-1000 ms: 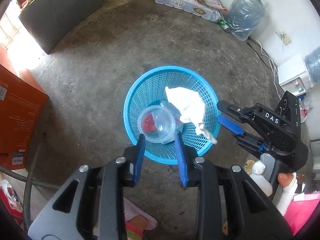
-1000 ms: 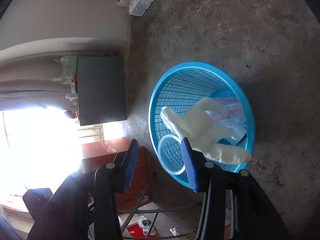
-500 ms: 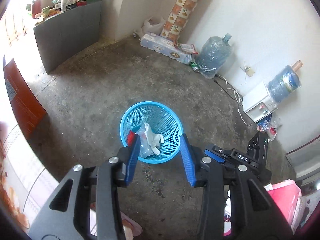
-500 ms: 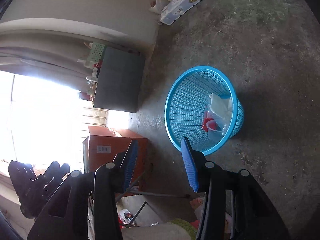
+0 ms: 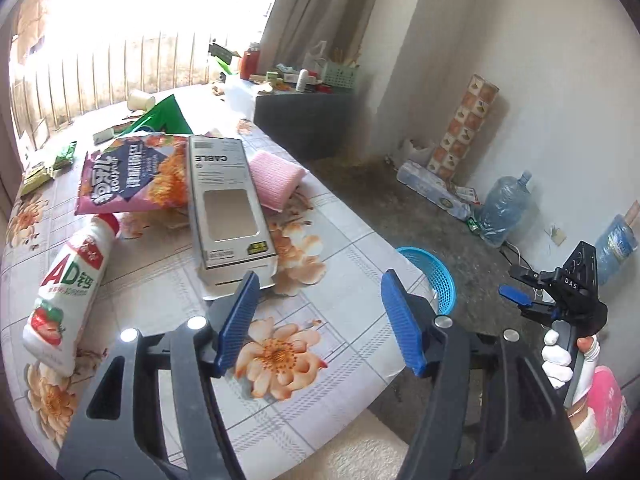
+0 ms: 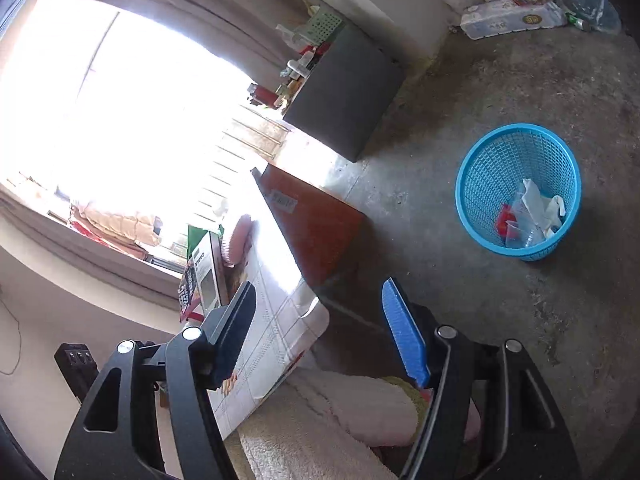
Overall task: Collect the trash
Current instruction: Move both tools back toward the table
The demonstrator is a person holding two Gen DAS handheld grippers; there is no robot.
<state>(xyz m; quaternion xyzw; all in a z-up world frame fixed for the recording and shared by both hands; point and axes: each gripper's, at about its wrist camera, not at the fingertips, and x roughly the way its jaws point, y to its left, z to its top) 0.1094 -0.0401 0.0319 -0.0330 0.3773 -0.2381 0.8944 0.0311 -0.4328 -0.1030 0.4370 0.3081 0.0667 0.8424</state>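
Left wrist view: left gripper [image 5: 320, 320] spread, empty, above table [image 5: 168, 280] near cable box [image 5: 228, 208]. Right gripper [image 6: 320, 328] spread, empty; blue basket [image 6: 480, 176] holds trash.

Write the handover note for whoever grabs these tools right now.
Left tool: open, empty, over the table edge, facing the trash.
Right tool: open, empty, off the table's side.
Basket on the floor beside the table: holds a glove, clear cup and something red.
Left on the table: cable box, snack bag, AD bottle, pink cloth, smaller wrappers farther back.
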